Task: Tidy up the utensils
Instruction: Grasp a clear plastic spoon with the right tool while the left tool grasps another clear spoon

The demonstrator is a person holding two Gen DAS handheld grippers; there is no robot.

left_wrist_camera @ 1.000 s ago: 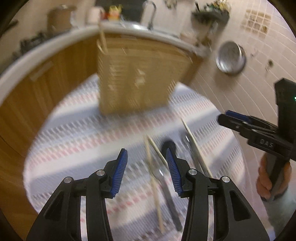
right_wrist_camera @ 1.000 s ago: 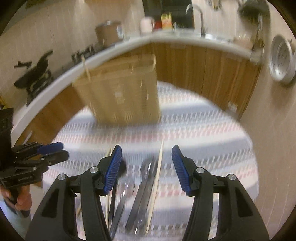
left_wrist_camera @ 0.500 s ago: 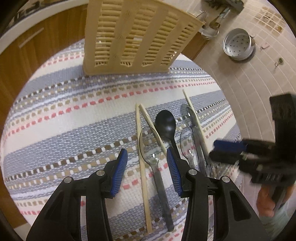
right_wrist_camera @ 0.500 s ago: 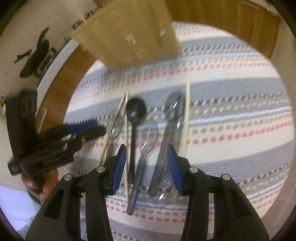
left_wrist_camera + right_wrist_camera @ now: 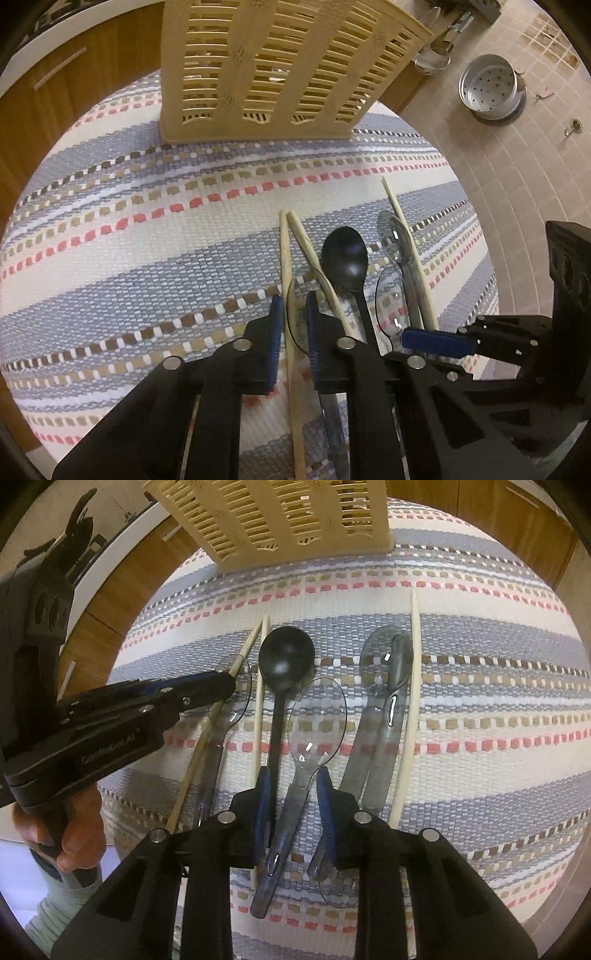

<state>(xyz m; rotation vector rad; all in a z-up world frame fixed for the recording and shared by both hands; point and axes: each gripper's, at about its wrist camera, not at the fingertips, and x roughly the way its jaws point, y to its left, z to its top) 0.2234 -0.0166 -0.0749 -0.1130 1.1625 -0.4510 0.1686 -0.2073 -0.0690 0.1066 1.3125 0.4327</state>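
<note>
Chopsticks and spoons lie side by side on a striped woven mat (image 5: 147, 240), in front of a cream slotted utensil holder (image 5: 273, 74) (image 5: 280, 520). My left gripper (image 5: 293, 317) (image 5: 225, 685) is shut on the leftmost chopstick (image 5: 283, 251), right above a clear spoon's bowl. My right gripper (image 5: 293, 794) (image 5: 436, 338) is closing around the grey handle of a clear spoon (image 5: 317, 716); its pads stand apart from the handle. A black spoon (image 5: 286, 657) lies between the two grippers. Two more clear spoons (image 5: 388, 701) and a chopstick (image 5: 410, 701) lie to the right.
Wooden cabinet fronts (image 5: 92, 74) curve behind the mat. A perforated metal pot (image 5: 491, 86) sits on the beige tiled floor at the right. A person's hand (image 5: 70, 830) holds the left gripper's grip at the left edge of the right wrist view.
Both grippers came down close over the utensils. The left jaws went from wide to shut on the chopstick. The right jaws narrowed around the clear spoon's handle.
</note>
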